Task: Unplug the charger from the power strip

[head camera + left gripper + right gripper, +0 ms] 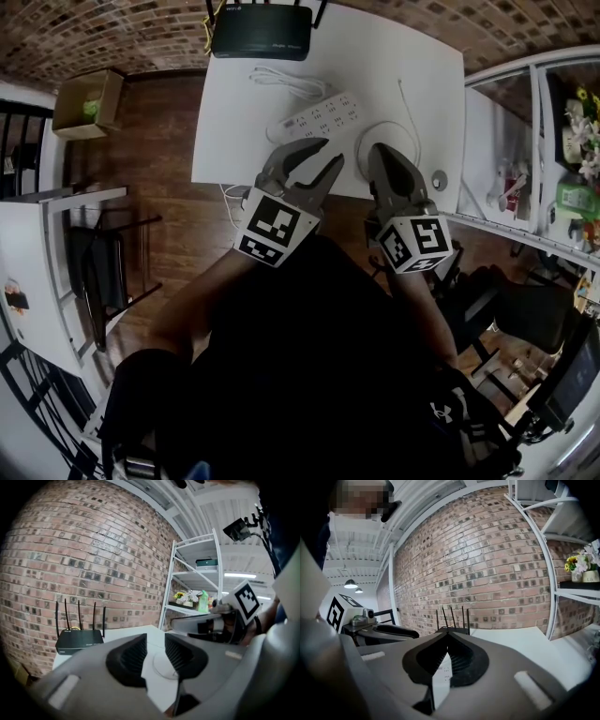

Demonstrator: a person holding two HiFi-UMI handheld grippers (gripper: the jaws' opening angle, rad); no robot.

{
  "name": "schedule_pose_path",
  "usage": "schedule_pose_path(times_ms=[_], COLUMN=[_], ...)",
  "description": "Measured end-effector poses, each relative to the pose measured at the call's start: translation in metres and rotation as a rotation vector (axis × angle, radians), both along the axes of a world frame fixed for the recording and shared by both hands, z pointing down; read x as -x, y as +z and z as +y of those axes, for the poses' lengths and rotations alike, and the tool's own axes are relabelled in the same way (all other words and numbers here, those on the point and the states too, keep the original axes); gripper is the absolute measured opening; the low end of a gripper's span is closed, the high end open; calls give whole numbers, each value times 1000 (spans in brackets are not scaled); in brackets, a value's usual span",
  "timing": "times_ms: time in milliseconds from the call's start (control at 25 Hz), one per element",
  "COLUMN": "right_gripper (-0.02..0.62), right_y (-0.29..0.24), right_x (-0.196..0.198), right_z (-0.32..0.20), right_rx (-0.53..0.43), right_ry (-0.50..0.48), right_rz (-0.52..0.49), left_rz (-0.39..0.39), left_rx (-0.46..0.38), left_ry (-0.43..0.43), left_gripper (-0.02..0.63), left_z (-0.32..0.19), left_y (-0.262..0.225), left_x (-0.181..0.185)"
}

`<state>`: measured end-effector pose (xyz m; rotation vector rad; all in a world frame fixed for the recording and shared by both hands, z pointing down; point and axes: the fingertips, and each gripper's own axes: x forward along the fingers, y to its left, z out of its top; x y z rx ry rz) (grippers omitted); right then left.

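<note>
Brick walls surround a white counter (230,131) with a black router (261,36) at its far edge. The power strip (314,117) lies loose just ahead of both grippers; the charger in it cannot be made out. The left gripper (330,152) stands wide and empty, and the right gripper (380,148) is closed on nothing. Pulling without pinning the strip would likely drag it along.

A brick wall (70,550), wooden floor (159,141), white table (412,66), white shelving (194,577).

Right gripper (447,634), jaws together, white power strip (441,679) through their gap, router antennas (452,616) behind, brick wall (487,550)
</note>
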<state>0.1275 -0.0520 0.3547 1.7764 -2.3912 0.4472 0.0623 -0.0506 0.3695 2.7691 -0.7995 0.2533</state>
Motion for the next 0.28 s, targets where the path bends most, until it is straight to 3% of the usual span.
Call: schedule_pose_path(times_ms=[280], right_gripper=[11], right_y=[-2], right_x=[-1], right_z=[3], right_rx=[0], right_ry=[7], right_rz=[8], left_rz=[-1], left_rx=[-2], left_ry=[0], left_gripper=[118], left_z=[3], left_y=[-2], left_x=[1])
